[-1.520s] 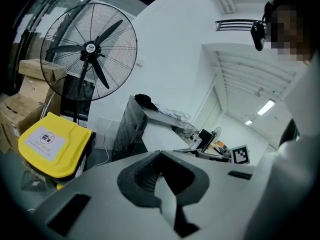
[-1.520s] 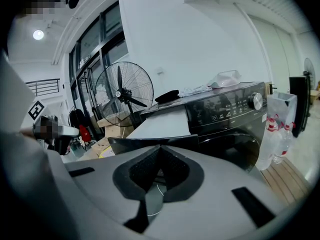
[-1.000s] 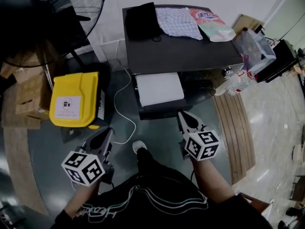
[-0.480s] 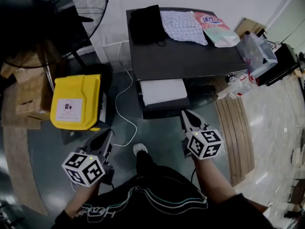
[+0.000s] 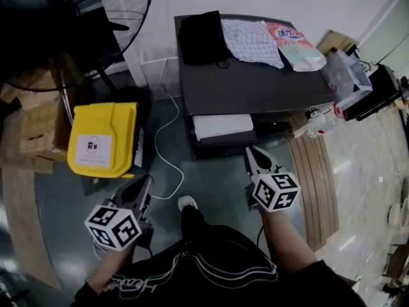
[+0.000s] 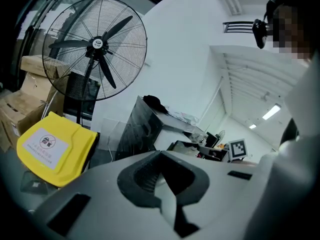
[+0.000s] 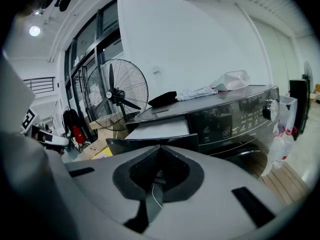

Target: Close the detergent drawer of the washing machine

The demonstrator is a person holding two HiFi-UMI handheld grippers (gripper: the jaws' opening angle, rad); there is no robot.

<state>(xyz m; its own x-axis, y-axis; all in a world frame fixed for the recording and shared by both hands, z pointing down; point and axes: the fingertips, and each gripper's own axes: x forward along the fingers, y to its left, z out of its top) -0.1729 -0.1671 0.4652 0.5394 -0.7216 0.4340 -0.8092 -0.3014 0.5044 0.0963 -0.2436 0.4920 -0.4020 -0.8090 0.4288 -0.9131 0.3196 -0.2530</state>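
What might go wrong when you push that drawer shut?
The right gripper sits by the right corner of the detergent drawer, so an off-centre push might jam it crooked. The white cable loops on the floor beside the person's shoe; a step forward might snag it.

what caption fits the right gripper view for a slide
Shut right gripper faces the washing machine's open detergent drawer.

- The detergent drawer is pulled partway out of the machine's front, at its upper left. It is level, with a pale top and a dark front panel.
- The washing machine is dark grey with a glossy control panel and stands against the white wall.
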